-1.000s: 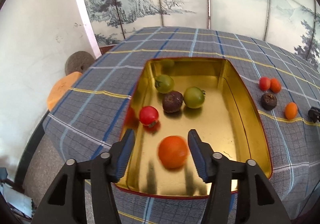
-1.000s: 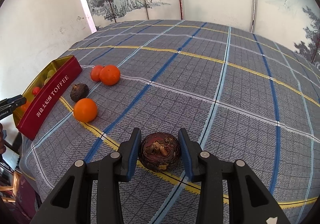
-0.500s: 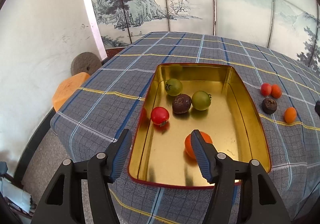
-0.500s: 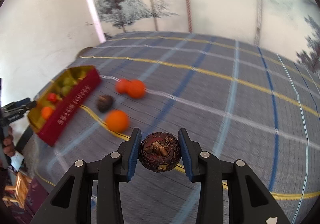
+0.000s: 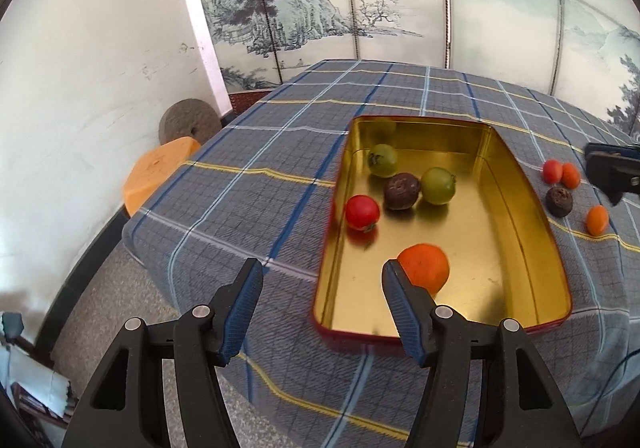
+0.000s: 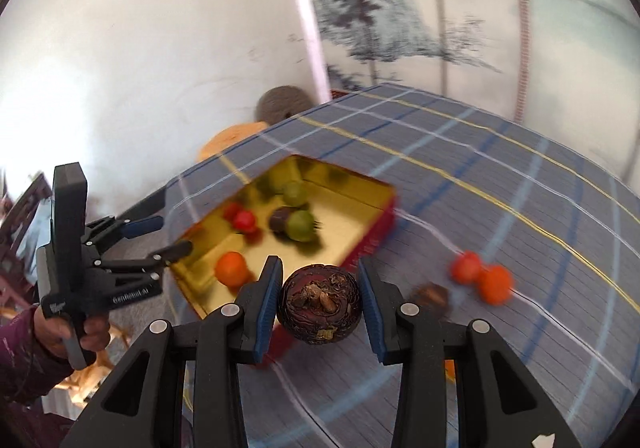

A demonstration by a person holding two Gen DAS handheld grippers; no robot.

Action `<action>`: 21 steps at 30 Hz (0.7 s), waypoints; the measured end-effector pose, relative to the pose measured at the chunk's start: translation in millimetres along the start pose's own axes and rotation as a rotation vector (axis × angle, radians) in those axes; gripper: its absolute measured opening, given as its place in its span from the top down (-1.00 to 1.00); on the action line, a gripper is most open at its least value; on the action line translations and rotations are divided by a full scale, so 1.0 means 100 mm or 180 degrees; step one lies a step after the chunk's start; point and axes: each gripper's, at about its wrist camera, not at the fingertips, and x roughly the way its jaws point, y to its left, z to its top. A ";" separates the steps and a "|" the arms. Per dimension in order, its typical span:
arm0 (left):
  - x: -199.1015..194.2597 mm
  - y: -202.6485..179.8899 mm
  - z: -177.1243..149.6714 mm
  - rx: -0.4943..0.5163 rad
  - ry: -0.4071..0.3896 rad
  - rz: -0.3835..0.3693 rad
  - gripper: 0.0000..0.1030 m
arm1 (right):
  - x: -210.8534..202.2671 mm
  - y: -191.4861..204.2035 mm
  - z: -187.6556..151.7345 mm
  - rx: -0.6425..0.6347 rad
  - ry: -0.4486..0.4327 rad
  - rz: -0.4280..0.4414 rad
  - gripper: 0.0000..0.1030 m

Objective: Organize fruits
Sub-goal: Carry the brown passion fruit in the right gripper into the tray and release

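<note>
Checked worktop (image 5: 280, 151) fills the view, gold tin (image 5: 532, 207) at its near-left corner holding five fruits, the orange (image 5: 426, 268) nearest. Left tool (image 5: 322, 302) hangs released and empty over the tin's near-left rim. Right tool (image 6: 319, 302) is clenched on a dark fruit (image 6: 320, 304), up off the cloth just right of the tin.

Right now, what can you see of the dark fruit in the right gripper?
The dark round fruit is deep maroon-purple with a rough, leathery-looking skin and a dried brown calyx facing the camera; likely a mangosteen. It sits clamped between the right gripper pads, one blue ribbed pad on each side, clear of the checked tablecloth. Nothing else touches it. It hangs near the corner of the gold-lined toffee tin, not yet over it.
</note>
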 end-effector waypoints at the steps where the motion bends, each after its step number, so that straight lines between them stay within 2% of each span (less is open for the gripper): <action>1: 0.00 0.02 -0.01 -0.0012 0.0009 -0.0002 -0.22 | 0.10 0.07 0.03 -0.0038 0.0040 0.0043 0.30; 7: -0.02 0.11 -0.05 -0.0070 0.0031 -0.0029 -0.22 | 0.45 0.23 0.11 -0.0090 0.0155 0.0144 0.30; 18: -0.06 0.09 -0.07 -0.0060 0.0003 -0.0057 -0.30 | 0.93 0.34 0.18 -0.0174 0.0393 0.0102 0.29; 20: -0.07 0.08 -0.08 -0.0052 0.0003 -0.0053 -0.31 | 0.94 0.35 0.22 -0.0137 0.0345 0.0125 0.26; 21: -0.07 0.08 -0.08 -0.0057 0.0004 -0.0055 -0.31 | 0.93 0.35 0.24 -0.0122 0.0315 0.0122 0.15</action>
